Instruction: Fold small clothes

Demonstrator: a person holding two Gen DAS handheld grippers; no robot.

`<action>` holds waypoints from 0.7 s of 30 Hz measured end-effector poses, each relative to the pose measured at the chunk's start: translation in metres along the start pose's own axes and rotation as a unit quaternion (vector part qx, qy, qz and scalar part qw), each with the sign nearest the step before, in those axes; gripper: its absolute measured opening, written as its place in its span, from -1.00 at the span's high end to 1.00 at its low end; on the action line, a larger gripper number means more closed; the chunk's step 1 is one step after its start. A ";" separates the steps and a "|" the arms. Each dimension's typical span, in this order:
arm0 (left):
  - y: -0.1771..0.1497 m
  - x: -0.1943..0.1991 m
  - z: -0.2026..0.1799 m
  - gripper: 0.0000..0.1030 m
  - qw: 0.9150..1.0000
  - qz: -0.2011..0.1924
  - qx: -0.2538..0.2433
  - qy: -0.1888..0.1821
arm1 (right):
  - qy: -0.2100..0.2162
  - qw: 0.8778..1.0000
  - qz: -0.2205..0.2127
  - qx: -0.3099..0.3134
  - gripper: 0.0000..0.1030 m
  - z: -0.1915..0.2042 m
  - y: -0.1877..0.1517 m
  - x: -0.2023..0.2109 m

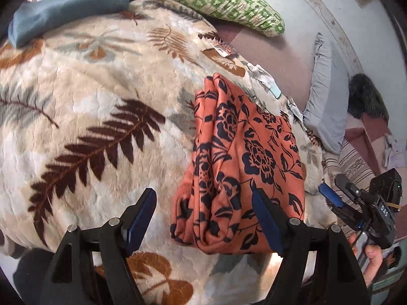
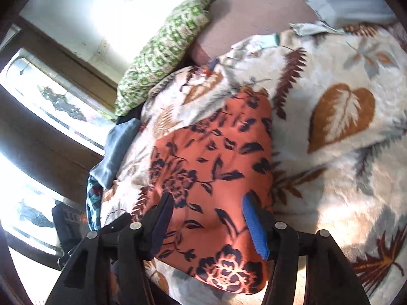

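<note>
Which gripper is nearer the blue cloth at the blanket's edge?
Left. The left gripper is over the blanket facing the blue cloth; the right gripper hangs beyond the orange garment.

Daylight fills both views. In the right wrist view the window [image 2: 51,106] at the left is blown out to white glare, and a sunlit patch falls across the near blanket [image 2: 338,213]. That whole view is softly motion-blurred. The left wrist view is sharper, evenly lit, with soft shadows under the cloth [image 1: 244,167]. Both bend strongly toward dark round edges.
</note>
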State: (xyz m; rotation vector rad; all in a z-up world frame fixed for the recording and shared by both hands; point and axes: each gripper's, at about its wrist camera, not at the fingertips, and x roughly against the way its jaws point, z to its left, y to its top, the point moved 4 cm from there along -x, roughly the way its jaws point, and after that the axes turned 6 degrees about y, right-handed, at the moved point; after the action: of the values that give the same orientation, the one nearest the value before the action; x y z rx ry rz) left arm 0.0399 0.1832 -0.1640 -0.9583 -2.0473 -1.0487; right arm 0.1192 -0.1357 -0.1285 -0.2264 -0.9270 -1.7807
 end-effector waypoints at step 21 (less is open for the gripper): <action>-0.009 -0.018 -0.004 -0.40 0.998 0.015 0.016 -0.054 | 0.047 0.996 0.070 -0.017 -0.24 -0.022 -0.019 -0.069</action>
State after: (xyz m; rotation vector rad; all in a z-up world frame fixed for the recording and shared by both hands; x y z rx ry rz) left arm 0.0432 0.1705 -0.1800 -1.0452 -2.1239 -0.9653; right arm 0.1378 -0.0980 -0.1906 -0.2207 -0.7956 -1.6650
